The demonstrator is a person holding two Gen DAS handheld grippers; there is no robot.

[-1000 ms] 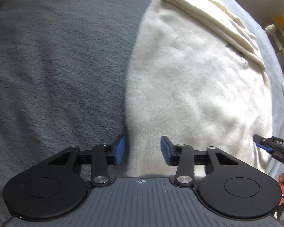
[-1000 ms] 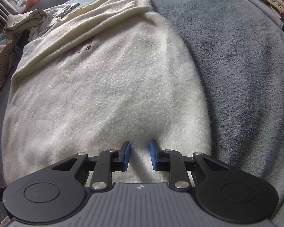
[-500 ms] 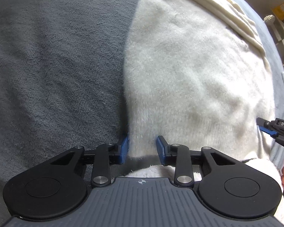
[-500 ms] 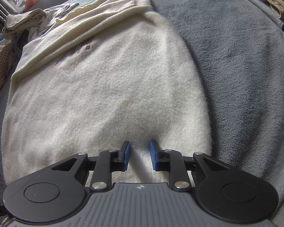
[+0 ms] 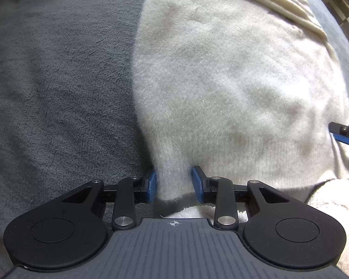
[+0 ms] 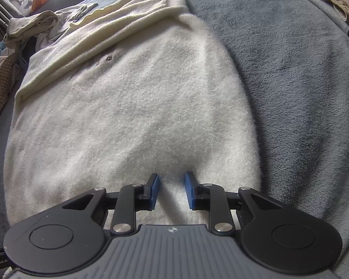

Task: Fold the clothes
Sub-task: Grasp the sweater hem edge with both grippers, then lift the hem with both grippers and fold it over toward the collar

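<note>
Sweater (image 5: 221, 93) hem hidden beneath the left gripper (image 5: 174, 187); right gripper (image 5: 344, 133) cut by frame edge

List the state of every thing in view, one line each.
Left gripper: closed on a bunched fold at the sweater's near left edge.
Right gripper: fingers around a raised ridge of the sweater's near edge; firm pinch cannot be told.
Cream sweater: spread flat, far part folded over in layers, near edge lifting at the left gripper.
Grey blanket: spread under the sweater.
Pile of clothes: crumpled, unfolded.
</note>
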